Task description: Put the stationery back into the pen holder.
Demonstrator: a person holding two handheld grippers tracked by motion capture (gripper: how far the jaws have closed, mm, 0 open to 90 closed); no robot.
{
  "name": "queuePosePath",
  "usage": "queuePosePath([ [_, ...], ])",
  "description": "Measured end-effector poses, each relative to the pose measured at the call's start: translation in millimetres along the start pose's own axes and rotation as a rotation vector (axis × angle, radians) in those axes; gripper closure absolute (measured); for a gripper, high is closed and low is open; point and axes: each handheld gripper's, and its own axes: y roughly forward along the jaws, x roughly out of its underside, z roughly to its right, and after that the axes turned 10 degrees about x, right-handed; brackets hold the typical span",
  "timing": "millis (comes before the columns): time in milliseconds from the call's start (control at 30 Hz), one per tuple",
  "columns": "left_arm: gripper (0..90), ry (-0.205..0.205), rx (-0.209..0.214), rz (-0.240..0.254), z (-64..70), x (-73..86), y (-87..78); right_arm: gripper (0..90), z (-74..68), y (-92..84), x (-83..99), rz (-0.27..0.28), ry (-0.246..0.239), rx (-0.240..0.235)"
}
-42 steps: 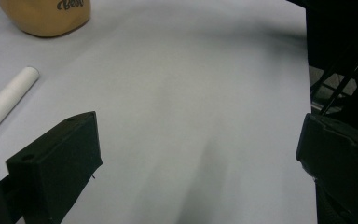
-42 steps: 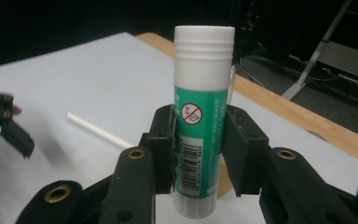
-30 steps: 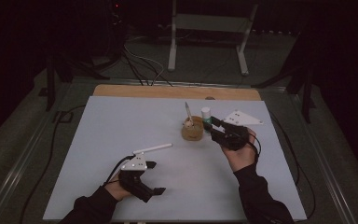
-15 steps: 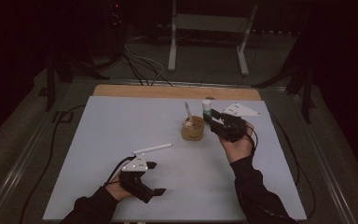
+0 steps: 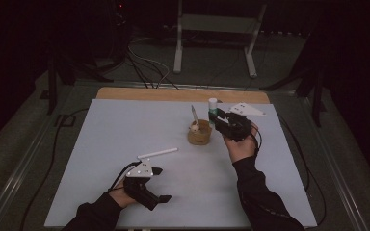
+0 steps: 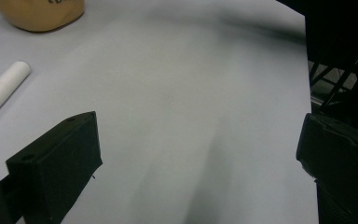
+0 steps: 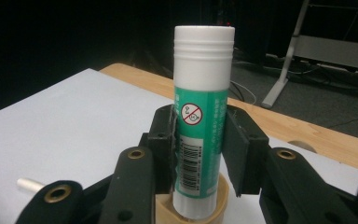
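Standing upright between the right gripper's [image 7: 200, 158] jaws, one glue stick [image 7: 203, 116] is pinched at mid-body, long axis vertical, its base just above the rim of one tan cup [image 5: 199, 134] directly below. One white stick [image 5: 193, 115] already leans in that cup; another [image 5: 158, 153] lies on the desk [image 5: 101, 144] near the left gripper [image 6: 200, 154], whose jaws are spread, empty.

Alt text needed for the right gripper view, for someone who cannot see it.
The right gripper holds a green glue stick with a white cap upright between its black jaws, the stick's base just above or inside a tan cup. Behind lie the pale table surface, its wooden edge and a dark room.
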Motion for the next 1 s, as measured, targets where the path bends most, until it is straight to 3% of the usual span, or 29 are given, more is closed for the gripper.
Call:
queuePosePath([
  [1000,0.5,-0.003,-0.004,0.010,-0.4,0.0,-4.0,66.4,1.5,42.7,26.3,-0.058,0.072,0.003],
])
